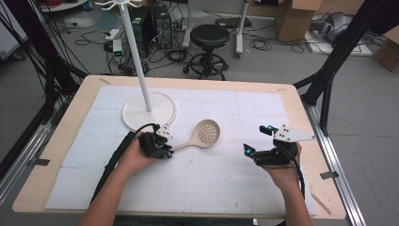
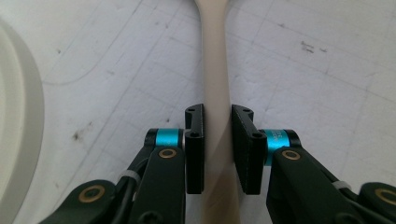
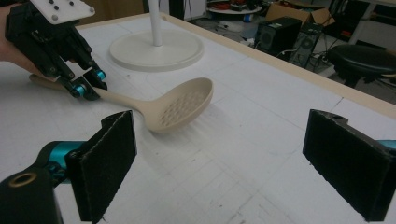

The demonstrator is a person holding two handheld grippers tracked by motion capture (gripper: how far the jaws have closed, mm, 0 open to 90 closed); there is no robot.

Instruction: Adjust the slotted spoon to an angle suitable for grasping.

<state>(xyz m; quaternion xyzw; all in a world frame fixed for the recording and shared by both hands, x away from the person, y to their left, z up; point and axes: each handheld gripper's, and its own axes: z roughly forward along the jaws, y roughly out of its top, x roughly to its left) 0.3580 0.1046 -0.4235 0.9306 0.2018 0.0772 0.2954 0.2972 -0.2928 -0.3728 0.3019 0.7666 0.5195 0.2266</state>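
Two black fingers (image 2: 195, 149) of the left gripper (image 2: 217, 149) are clamped on the handle of the slotted spoon (image 2: 215, 84), one pad pressed against each side of it, low on the handle and well back from the bowl. That hold near the handle's end seems chosen to leave the perforated bowl free and to let the spoon be lifted and swung toward the white stand (image 1: 149, 111), which rises just beyond the spoon's handle; a rack of hooks tops its pole, so hanging looks like the aim, though that is a judgement.

Out from the grip, the spoon (image 1: 201, 136) lies on the white gridded table (image 1: 226, 188), bowl pointing away from the left gripper (image 1: 162, 147) toward the table's middle. The right gripper (image 1: 256, 141) waits on the far side of the spoon from the stand, its fingers (image 3: 109, 158) spread wide apart with nothing between them, likely kept ready to steady the bowl.

Contact of pads on handle is plain in the left gripper view. From the right gripper view, the spoon (image 3: 180, 108) shows its holes and its bowl resting on the table. Overhead, the high view gives the stand's hooks.
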